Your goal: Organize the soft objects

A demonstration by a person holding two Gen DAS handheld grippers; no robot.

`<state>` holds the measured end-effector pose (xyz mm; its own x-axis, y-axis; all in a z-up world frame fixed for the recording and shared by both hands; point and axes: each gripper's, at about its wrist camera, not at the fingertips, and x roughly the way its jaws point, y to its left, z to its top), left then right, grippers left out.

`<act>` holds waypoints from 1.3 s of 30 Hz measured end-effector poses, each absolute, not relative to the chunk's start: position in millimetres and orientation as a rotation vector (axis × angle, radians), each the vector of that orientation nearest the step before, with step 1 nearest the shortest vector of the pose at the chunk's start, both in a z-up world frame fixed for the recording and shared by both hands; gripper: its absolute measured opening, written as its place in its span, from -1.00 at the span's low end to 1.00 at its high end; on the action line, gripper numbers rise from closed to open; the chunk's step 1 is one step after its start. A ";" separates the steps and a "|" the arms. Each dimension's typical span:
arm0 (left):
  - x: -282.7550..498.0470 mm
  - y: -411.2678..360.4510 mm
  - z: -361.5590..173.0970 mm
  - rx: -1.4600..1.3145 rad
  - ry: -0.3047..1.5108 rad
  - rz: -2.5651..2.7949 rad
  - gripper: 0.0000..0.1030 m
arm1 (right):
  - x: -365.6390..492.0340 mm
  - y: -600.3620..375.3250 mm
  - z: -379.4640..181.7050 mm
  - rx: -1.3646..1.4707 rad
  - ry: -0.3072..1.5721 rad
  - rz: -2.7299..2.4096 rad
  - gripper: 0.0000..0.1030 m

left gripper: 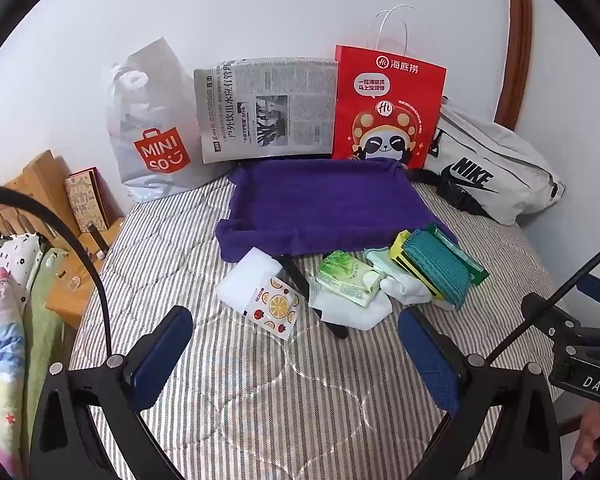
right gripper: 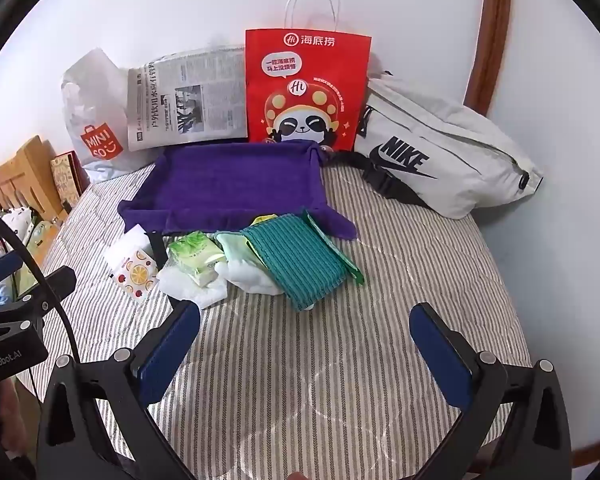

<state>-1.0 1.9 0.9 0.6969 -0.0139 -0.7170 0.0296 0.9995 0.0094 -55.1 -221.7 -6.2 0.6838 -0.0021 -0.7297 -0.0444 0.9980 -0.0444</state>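
A purple cloth tray point(left gripper: 324, 204) point(right gripper: 236, 184) lies on the striped bed. In front of it sits a small pile: a teal knitted cloth point(left gripper: 436, 268) point(right gripper: 296, 260), a green tissue pack point(left gripper: 348, 276) point(right gripper: 196, 258), white socks point(left gripper: 404, 288) point(right gripper: 248, 274), a white cloth point(left gripper: 352, 312) point(right gripper: 188, 284) and a fruit-print packet point(left gripper: 274, 304) point(right gripper: 136, 272) on a white sponge point(left gripper: 244, 276). My left gripper point(left gripper: 296, 354) hangs open just short of the pile, nothing between its blue pads. My right gripper point(right gripper: 306, 344) is open too, over bare bedding near the teal cloth.
Against the wall lean a grey Miniso bag point(left gripper: 152, 136) point(right gripper: 96, 120), a newspaper point(left gripper: 268, 108) point(right gripper: 188, 100), a red paper bag point(left gripper: 388, 108) point(right gripper: 304, 88) and a white Nike bag point(left gripper: 492, 172) point(right gripper: 440, 152). A wooden headboard point(left gripper: 40, 184) and a book point(left gripper: 88, 200) stand left.
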 end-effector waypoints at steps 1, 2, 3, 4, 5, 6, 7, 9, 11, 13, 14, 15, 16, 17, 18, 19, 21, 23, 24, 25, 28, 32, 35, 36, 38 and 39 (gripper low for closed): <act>-1.2 2.1 0.6 0.019 0.798 -0.022 1.00 | -55.3 -221.9 -6.1 -0.060 0.817 0.024 1.00; -1.5 2.9 0.7 0.019 0.795 -0.023 1.00 | -55.2 -222.5 -6.7 -0.061 0.816 0.025 1.00; -1.6 3.3 0.1 0.019 0.795 -0.024 1.00 | -55.3 -221.4 -5.6 -0.061 0.816 0.024 1.00; -1.7 4.2 0.3 0.017 0.794 -0.025 1.00 | -55.6 -220.8 -5.4 -0.061 0.816 0.024 1.00; -1.4 2.1 0.6 0.021 0.794 -0.022 1.00 | -55.9 -220.7 -5.4 -0.061 0.817 0.024 1.00; -1.8 2.1 0.6 0.022 0.792 -0.021 1.00 | -55.8 -220.8 -6.1 -0.062 0.816 0.024 1.00; -2.2 2.2 0.7 0.022 0.790 -0.020 1.00 | -55.8 -221.3 -6.6 -0.061 0.815 0.026 1.00; -2.3 2.3 0.6 0.025 0.791 -0.019 1.00 | -56.1 -221.5 -5.6 -0.061 0.816 0.027 1.00; -2.9 2.6 1.1 0.025 0.790 -0.017 1.00 | -56.8 -220.9 -4.9 -0.067 0.815 0.025 1.00; -3.1 3.3 1.2 0.024 0.790 -0.019 1.00 | -56.9 -221.3 -4.5 -0.062 0.815 0.023 1.00; -3.2 3.1 1.1 0.024 0.791 -0.018 1.00 | -56.8 -221.7 -3.9 -0.060 0.817 0.024 1.00; -3.4 3.3 0.9 0.026 0.790 -0.018 1.00 | -56.7 -221.4 -4.5 -0.064 0.816 0.022 1.00; -3.3 3.6 1.0 0.025 0.789 -0.019 1.00 | -56.6 -221.4 -4.6 -0.065 0.816 0.020 1.00; -3.0 3.8 1.2 0.025 0.790 -0.020 1.00 | -56.4 -221.6 -4.4 -0.066 0.818 0.019 1.00; -3.1 3.8 1.3 0.024 0.789 -0.019 1.00 | -56.7 -221.1 -4.4 -0.066 0.819 0.019 1.00; -3.0 3.7 1.4 0.024 0.789 -0.018 1.00 | -56.7 -221.0 -4.4 -0.066 0.819 0.019 1.00; -3.5 4.2 1.5 0.024 0.789 -0.018 1.00 | -56.7 -221.0 -5.0 -0.067 0.819 0.019 1.00; -3.5 3.9 1.5 0.024 0.789 -0.018 1.00 | -57.2 -220.5 -5.6 -0.068 0.817 0.020 1.00; -3.6 3.9 1.4 0.024 0.790 -0.018 1.00 | -57.3 -220.2 -5.5 -0.068 0.817 0.022 1.00; -4.0 4.4 1.6 0.024 0.790 -0.017 1.00 | -57.2 -220.1 -5.5 -0.068 0.817 0.022 1.00; -4.3 5.2 1.9 0.025 0.790 -0.018 1.00 | -57.5 -219.8 -6.0 -0.069 0.816 0.025 1.00; -4.2 5.5 2.0 0.027 0.792 -0.017 1.00 | -60.0 -217.8 -6.1 -0.071 0.812 0.023 1.00; -4.7 5.9 1.5 0.026 0.793 -0.019 1.00 | -60.4 -218.3 -5.8 -0.069 0.811 0.021 1.00; -5.0 6.0 1.3 0.027 0.793 -0.020 1.00 | -60.0 -217.4 -5.3 -0.070 0.813 0.019 1.00; -5.5 5.9 1.4 0.028 0.792 -0.021 1.00 | -59.8 -217.6 -5.3 -0.068 0.813 0.017 1.00; -5.7 5.9 1.2 0.030 0.791 -0.021 1.00 | -59.7 -218.0 -5.5 -0.068 0.813 0.016 1.00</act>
